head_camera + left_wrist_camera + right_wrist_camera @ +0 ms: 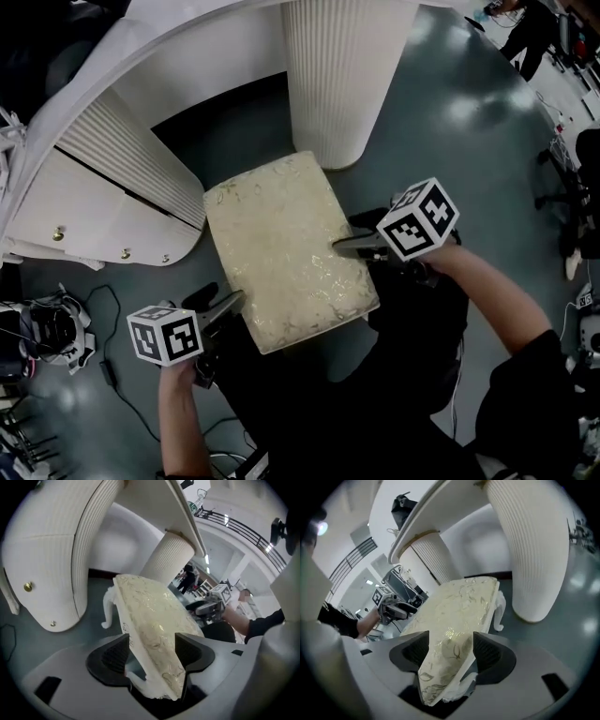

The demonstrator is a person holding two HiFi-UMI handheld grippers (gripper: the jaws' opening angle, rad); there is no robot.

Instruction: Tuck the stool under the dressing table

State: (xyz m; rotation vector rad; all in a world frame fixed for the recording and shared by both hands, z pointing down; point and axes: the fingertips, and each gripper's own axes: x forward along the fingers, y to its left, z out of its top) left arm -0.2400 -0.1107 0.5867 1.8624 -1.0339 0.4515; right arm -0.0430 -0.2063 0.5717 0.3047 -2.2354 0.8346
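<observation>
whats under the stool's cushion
Below the stool cushion a white carved leg shows at a far corner; the floor beneath is hidden by the cushion.

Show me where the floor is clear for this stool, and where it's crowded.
Free: the floor gap between the left pedestal and right pedestal, ahead of the stool; also floor beyond the right pedestal. Crowded: cables, lower left.

A glossy dark grey-green floor (427, 141) spread beyond the right claw (339, 246), catching pale patches of light. A thin black cable (106, 372) lay on it left of the left claw (238, 299).
</observation>
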